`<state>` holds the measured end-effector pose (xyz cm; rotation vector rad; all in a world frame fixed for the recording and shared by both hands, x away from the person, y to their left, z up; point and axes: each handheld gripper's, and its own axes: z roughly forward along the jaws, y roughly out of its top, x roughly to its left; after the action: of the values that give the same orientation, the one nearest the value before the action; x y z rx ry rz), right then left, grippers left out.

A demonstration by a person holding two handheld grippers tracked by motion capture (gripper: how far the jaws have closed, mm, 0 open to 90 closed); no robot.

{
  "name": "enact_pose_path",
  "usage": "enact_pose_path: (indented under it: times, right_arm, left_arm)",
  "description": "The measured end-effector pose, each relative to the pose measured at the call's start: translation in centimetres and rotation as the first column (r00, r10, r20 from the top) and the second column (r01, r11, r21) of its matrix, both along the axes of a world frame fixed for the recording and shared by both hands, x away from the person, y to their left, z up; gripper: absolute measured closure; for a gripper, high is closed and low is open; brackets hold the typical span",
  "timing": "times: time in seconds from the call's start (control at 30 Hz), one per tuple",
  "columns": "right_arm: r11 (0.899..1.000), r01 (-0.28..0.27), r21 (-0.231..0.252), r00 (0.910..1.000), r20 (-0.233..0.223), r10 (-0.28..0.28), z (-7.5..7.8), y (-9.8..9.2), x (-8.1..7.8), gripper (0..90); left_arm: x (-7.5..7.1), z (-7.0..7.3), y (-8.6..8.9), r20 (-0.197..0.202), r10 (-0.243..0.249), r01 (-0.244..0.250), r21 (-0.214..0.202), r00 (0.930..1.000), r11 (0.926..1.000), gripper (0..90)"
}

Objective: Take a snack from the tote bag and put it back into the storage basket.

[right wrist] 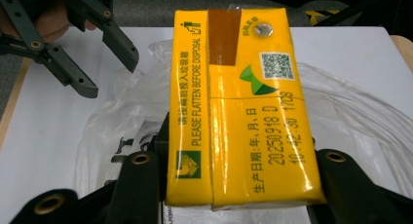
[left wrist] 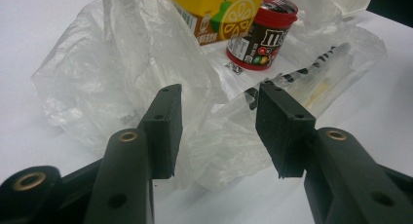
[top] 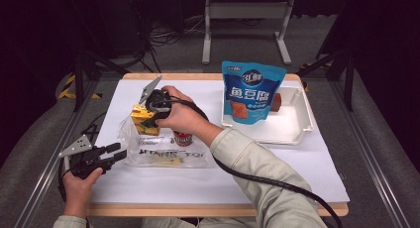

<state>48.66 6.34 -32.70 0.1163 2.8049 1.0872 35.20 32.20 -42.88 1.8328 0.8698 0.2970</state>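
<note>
White board over a wooden table (top: 218, 208) is being used as the work surface. A yellow juice carton (right wrist: 243, 107) is being pinched by the right gripper (top: 148, 113) above a clear plastic bag (left wrist: 146, 63), apparently for bagging. The left gripper (top: 115, 153) is being kept spread and empty beside the bag. A snack pouch (top: 251, 91) is being propped in a white tray (top: 302, 124).

one yellow drink carton (top: 144, 120), one red candy tub (top: 183, 138), one clear plastic bag (top: 163, 153), one blue snack pouch (top: 251, 92), one white tray (top: 297, 124)

"m&m's" on red tub (left wrist: 260, 36)
</note>
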Motion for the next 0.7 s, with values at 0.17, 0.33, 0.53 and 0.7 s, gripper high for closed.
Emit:
enact_pose_path:
  times: [0.17, 0.33, 0.53, 0.7]
  right_arm:
    - [1.0, -0.001, 0.013, 1.0, 0.006, 0.001, 0.9, -1.0, 0.0, 55.6]
    - [1.0, 0.0, 0.018, 1.0, 0.006, -0.001, 1.7, -2.1, 0.0, 55.6]
    - [1.0, 0.011, 0.029, 0.9997, 0.02, -0.012, 2.6, -3.7, 0.0, 55.6]
    - [0.999, 0.024, 0.028, 0.9995, 0.022, -0.025, 3.0, -4.9, 0.0, 55.6]
  left_arm:
    - [0.0, 0.0, 0.0, 0.002, -0.001, 0.001, 0.002, 1.0, 1.0, 53.1]
    - [0.0, 0.0, 0.1, 0.002, 0.002, -0.002, -0.001, 1.0, 1.0, 52.9]
    - [0.1, 0.0, 0.0, 0.002, 0.0, 0.0, -0.001, 1.0, 1.0, 52.8]
    - [0.1, 0.0, -0.1, -0.002, 0.001, -0.001, -0.002, 1.0, 1.0, 52.3]
